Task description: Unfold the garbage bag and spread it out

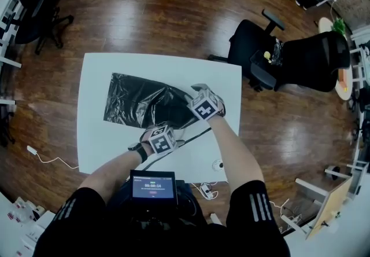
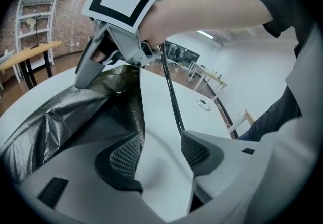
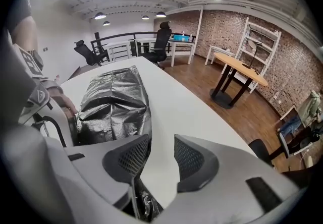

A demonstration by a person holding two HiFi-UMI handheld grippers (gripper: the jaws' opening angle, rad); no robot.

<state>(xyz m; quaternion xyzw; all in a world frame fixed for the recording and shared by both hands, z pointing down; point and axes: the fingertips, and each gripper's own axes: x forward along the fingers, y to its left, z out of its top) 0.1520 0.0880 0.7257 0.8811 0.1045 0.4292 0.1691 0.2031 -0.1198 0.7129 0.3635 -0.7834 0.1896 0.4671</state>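
Garbage bag (image 1: 141, 102) lies crumpled and only partly opened at the upper left of the desk (image 1: 98, 146) in the head view, its near end bunched by both your tools. Your left tongs (image 2: 159, 143) stand apart over bare desk, with film just beside one jaw. Your right tongs (image 3: 161, 143) are apart too, film seemingly tucked beneath them, though that edge is hard to read. Close carelessly and you may pinch both layers together, or snag the black cable (image 1: 193, 134).

and there's the black garbage bag (image 1: 141, 101), glossy and crinkled, lying partly spread on the white table (image 1: 98, 146), one end bunched up.
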